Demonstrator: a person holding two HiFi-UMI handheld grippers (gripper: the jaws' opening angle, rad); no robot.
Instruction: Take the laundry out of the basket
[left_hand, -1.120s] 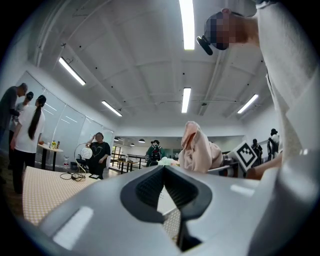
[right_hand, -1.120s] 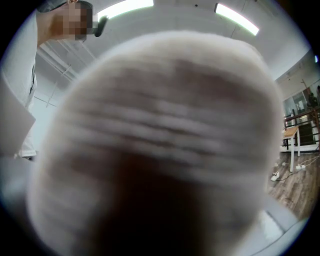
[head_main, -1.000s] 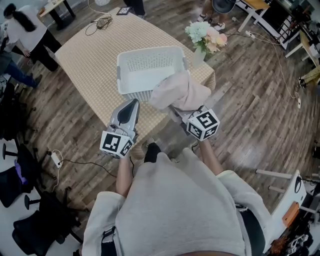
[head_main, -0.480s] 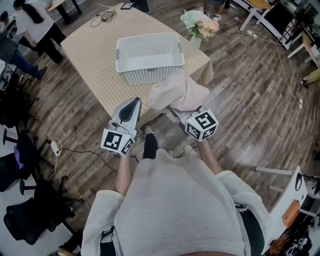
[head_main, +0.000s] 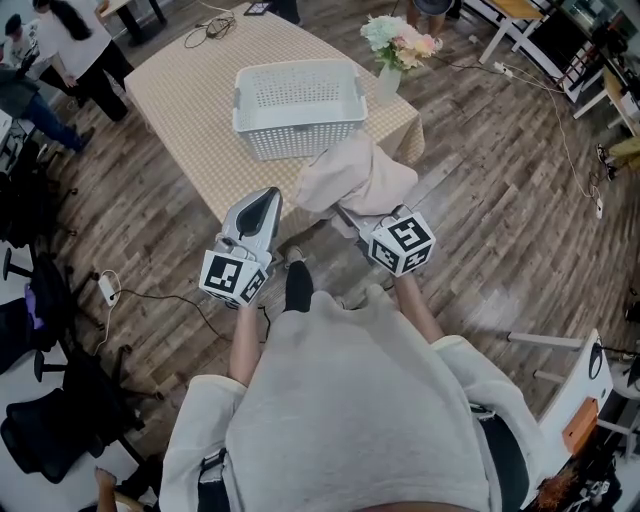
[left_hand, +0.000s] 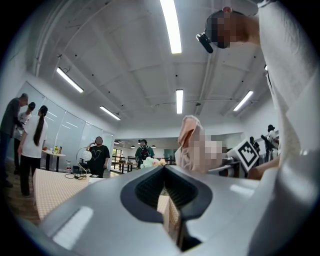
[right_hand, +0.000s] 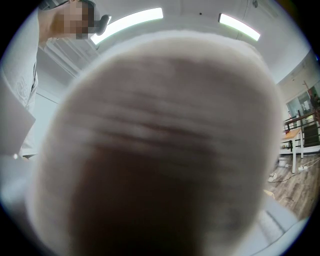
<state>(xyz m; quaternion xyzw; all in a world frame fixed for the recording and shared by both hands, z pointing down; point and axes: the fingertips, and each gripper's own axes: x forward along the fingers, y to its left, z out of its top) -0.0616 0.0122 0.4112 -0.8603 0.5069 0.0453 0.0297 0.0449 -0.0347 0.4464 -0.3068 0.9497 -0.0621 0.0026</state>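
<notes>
The white laundry basket (head_main: 297, 105) stands on the checked table (head_main: 190, 90), and I see nothing inside it. A pale pink-beige garment (head_main: 355, 178) hangs bunched off the table's near corner, clear of the basket. My right gripper (head_main: 352, 214) is shut on it, jaws buried in the cloth. In the right gripper view the garment (right_hand: 155, 145) fills nearly the whole picture. My left gripper (head_main: 266, 200) floats to the left of the garment, over the floor by the table edge. Its jaws are shut with nothing between them, as the left gripper (left_hand: 166, 175) view shows.
A vase of flowers (head_main: 397, 48) stands at the table's right corner beside the basket. Cables (head_main: 208, 30) lie at the table's far end. People (head_main: 60, 55) stand at the far left. Black chairs (head_main: 50, 440) and a floor cable are at my lower left.
Both grippers and the held garment have drawn back from the table toward me. The basket now sits farther off in the head view. Neither gripper's jaws have changed.
</notes>
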